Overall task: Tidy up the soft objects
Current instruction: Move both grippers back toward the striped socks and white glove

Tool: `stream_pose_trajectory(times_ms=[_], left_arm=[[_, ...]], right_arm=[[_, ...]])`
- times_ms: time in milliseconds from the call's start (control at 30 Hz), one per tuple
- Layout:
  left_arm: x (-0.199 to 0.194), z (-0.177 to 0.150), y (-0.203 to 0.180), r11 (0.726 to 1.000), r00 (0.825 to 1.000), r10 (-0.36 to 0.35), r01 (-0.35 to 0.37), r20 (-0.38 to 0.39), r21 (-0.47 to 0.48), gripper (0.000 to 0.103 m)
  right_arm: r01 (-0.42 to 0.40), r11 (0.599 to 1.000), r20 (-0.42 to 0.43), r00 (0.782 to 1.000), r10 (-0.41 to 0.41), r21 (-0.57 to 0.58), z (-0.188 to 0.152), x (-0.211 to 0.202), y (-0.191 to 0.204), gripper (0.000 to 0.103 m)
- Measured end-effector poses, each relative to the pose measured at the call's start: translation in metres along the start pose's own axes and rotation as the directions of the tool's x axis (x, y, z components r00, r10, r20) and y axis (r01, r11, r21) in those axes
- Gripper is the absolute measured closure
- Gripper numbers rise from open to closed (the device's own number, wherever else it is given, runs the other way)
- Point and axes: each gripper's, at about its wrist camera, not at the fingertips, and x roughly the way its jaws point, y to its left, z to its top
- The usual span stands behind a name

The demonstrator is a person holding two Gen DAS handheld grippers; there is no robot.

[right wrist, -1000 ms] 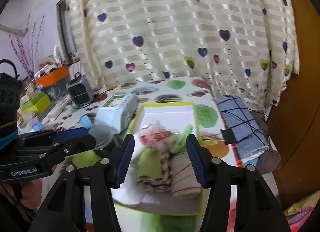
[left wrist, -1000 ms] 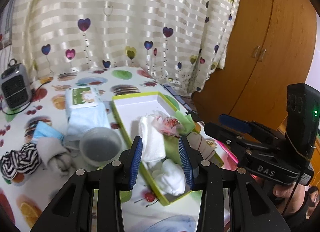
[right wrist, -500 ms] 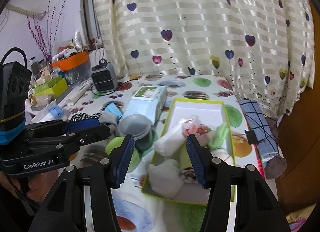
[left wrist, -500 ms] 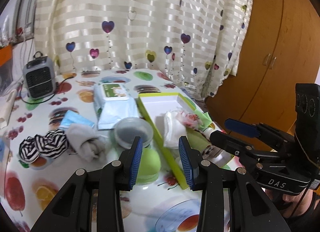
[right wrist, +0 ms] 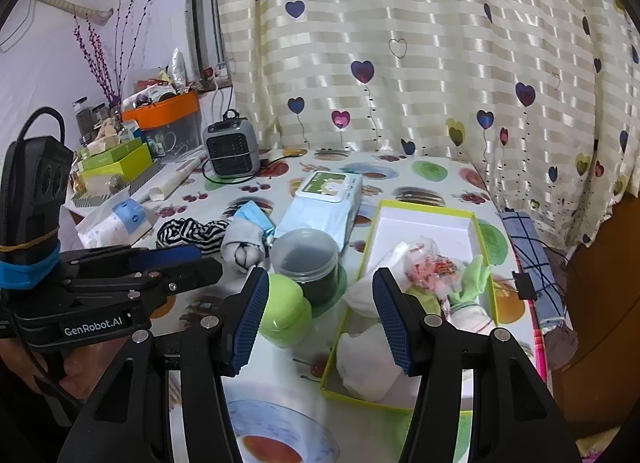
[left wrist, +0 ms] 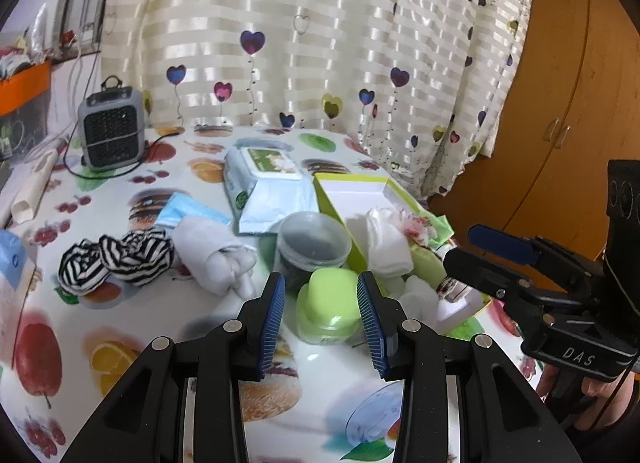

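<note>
My left hand-held gripper [left wrist: 321, 313] hovers low over the counter [left wrist: 168, 327], its jaws parted at a moderate width on either side of the green jar [left wrist: 329, 309], not touching it as far as I can tell. My right hand-held gripper [right wrist: 316, 313] is held higher with its jaws spread wide, holding nothing, above the near corner of the green-rimmed box [right wrist: 478, 239].

The box holds white socks [right wrist: 366, 357], a red-patterned cloth [right wrist: 430, 267] and a green sock [right wrist: 472, 277]. Left of the box on the counter lie a grey-white sock bundle [left wrist: 214, 251], a striped black-and-white cloth [left wrist: 116, 257] and a blue face mask [left wrist: 188, 209].

Only the right wrist view shows a checked blue cloth [right wrist: 532, 259] beyond the box's right wall. Only the left wrist view shows the wooden wardrobe [left wrist: 560, 103].
</note>
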Motion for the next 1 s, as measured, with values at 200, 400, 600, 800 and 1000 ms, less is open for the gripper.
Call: stream_pose_trajectory(times_ms=[200,400,600,800,1000], left_arm=[[0.002,-0.013,0.009,1.0,1.0,0.011,-0.012,-0.023,-0.022,0.067],[0.004,-0.025,0.024,0.998,0.998,0.035,-0.037,-0.045,-0.047,0.067],[0.001,-0.027,0.044,0.993,0.996,0.075,-0.079,-0.048,-0.085,0.067],[-0.001,-0.026,0.056,0.989,0.994,0.101,-0.105,-0.042,-0.106,0.067],[-0.001,-0.027,0.064,0.986,0.993,0.112,-0.117,-0.043,-0.12,0.067]], right_arm=[[-0.049,0.999,-0.034,0.998,0.048,-0.009,-0.005,0.01,0.008,0.048],[-0.096,0.995,-0.063,0.994,0.093,-0.037,-0.009,0.018,0.023,0.048],[-0.124,0.991,-0.088,0.989,0.118,-0.057,-0.009,0.026,0.037,0.048],[-0.139,0.987,-0.101,0.986,0.131,-0.076,-0.006,0.033,0.047,0.048],[-0.155,0.983,-0.114,0.983,0.143,-0.101,-0.001,0.041,0.059,0.048]])
